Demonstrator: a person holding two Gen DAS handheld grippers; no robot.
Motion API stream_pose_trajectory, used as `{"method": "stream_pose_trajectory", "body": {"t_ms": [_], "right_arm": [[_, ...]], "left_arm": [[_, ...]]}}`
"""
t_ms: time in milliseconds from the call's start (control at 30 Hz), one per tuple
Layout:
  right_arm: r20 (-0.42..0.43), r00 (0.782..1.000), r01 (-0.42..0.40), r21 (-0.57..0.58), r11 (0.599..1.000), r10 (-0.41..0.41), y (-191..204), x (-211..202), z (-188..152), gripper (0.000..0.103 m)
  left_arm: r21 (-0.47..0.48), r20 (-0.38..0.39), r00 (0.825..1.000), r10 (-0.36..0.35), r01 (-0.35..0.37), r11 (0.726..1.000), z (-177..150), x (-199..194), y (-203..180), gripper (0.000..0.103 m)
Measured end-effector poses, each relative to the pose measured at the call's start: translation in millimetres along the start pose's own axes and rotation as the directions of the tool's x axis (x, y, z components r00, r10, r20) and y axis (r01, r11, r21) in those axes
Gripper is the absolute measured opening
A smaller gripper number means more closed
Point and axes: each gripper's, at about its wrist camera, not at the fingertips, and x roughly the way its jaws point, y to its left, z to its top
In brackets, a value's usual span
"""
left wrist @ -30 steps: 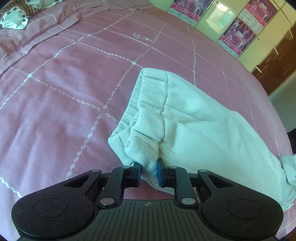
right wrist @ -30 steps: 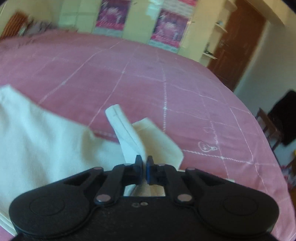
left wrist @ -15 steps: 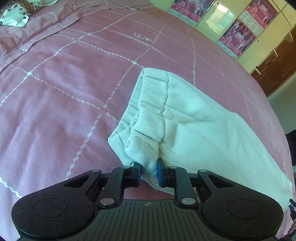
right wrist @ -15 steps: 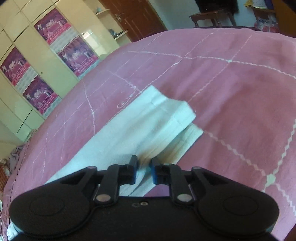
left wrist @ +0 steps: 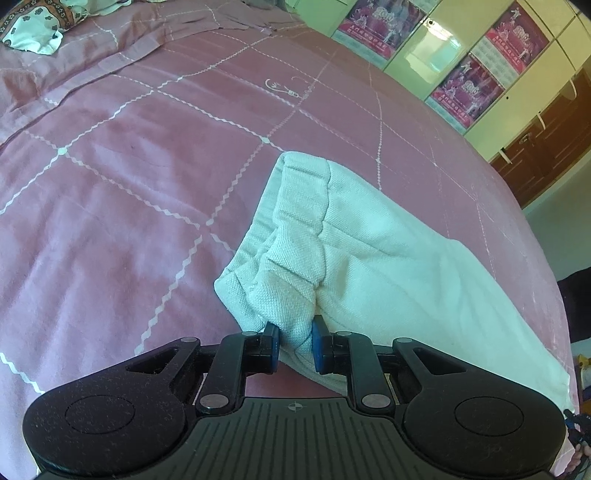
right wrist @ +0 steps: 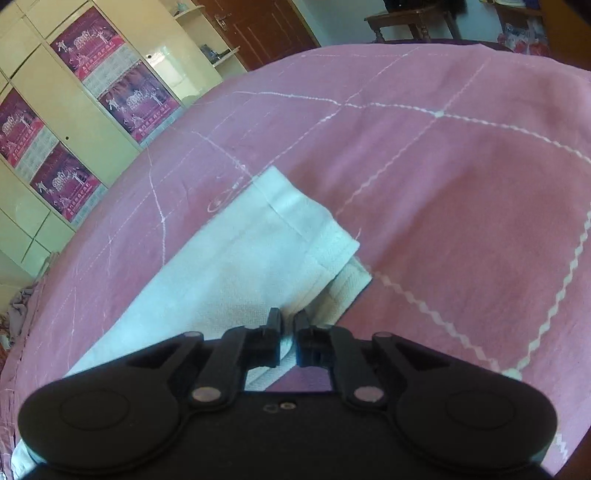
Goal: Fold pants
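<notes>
Pants [left wrist: 369,258] are being stretched lengthwise on the bed [left wrist: 110,203]: waistband bunch is being pinched by the left gripper [left wrist: 294,345], hem end [right wrist: 317,229] is being closed on by the right gripper [right wrist: 288,341].

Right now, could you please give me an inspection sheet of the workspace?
Surface: pink bedspread with white grid lines, lightly creased.
Job's things: white pants lying on the bedspread; hems stacked.
Clutter: patterned cloth at the far corner.
Grippers: left gripper shut on the bunched waistband; right gripper closing, pants fabric between its fingers.
Cables: nothing seen.
Surroundings: cream wardrobe with posters, brown door, wooden table.
</notes>
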Motion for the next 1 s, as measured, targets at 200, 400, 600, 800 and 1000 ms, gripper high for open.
{"method": "stream_pose_trajectory", "body": {"t_ms": [200,400,600,800,1000], "right_arm": [[0.110,0.994,0.019,-0.097,0.995,-0.008,24,-38,-16,0.036],[0.043,0.987,-0.146,-0.119,0.982,0.152,53,-50,-41,0.036],[-0.036,0.972,-0.233,-0.064,0.970,0.231,73,-36,-62,0.036],[-0.068,0.961,-0.271,-0.046,0.961,0.268,67,-42,-63,0.038],[-0.057,0.964,-0.262,-0.007,0.965,0.262,54,-43,-69,0.040]], "left_arm": [[-0.030,0.138,0.987,0.087,-0.084,0.996,-24,-43,-13,0.064],[-0.091,0.118,0.979,-0.164,0.175,0.980,-45,-51,-41,0.045],[-0.244,0.030,0.977,-0.213,0.214,0.946,-72,-13,-59,0.041],[-0.361,0.067,0.961,-0.267,0.273,0.892,-81,6,-58,0.041],[-0.371,0.052,0.962,-0.267,0.267,0.889,-75,27,-62,0.041]]}}
